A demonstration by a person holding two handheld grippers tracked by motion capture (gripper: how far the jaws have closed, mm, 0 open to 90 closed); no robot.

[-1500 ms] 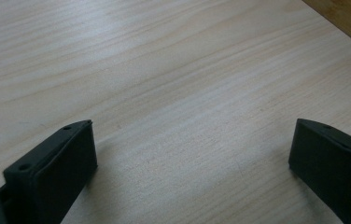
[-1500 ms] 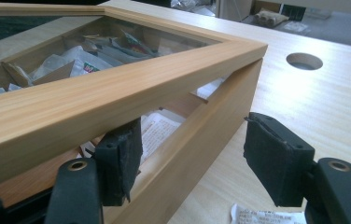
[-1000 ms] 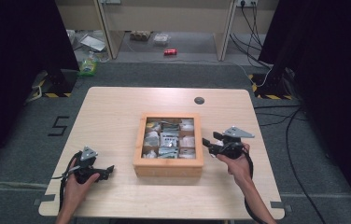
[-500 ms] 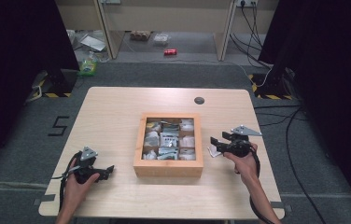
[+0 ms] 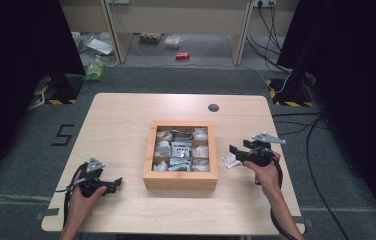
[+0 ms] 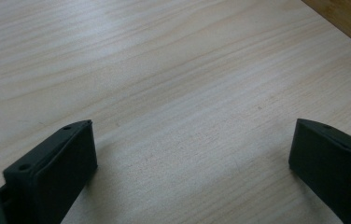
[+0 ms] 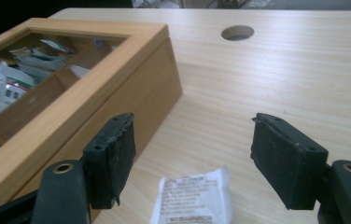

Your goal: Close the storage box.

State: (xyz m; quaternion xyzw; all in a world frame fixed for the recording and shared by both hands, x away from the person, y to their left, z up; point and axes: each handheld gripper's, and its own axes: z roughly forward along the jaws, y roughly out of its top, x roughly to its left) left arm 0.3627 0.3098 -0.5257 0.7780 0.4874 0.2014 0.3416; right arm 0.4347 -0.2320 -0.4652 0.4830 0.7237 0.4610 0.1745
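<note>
Looking down on a pale wooden table [image 5: 126,120] with a lidded wooden box [image 5: 180,177] at its middle, small packets visible in its compartments through the glass lid. Just right of the box, lying flat on the table: a small white sachet [image 5: 231,160], directly ahead of the right gripper [image 5: 234,150]. That gripper's jaws just opening, now standing wide, pads clear of the sachet, nothing pinched between them. Well left of the box and nearer the table's front edge: the left gripper [image 5: 117,182], held low over bare wood, jaws spread wide and empty. Step in hand, judging by the layout: sachet set down beside the box, released. Next move likely to call for drawing the right gripper back from the box without dragging the paper, or closing down on the sachet again if bound for the box, lid apparently shut. From the right gripper view: printed text on the sachet [image 7: 193,196], and the box's side wall [image 7: 131,88] close on the left, detail too small from above. From the left gripper view: plain wood grain between the jaws, a corner of the box at upper right.
</note>
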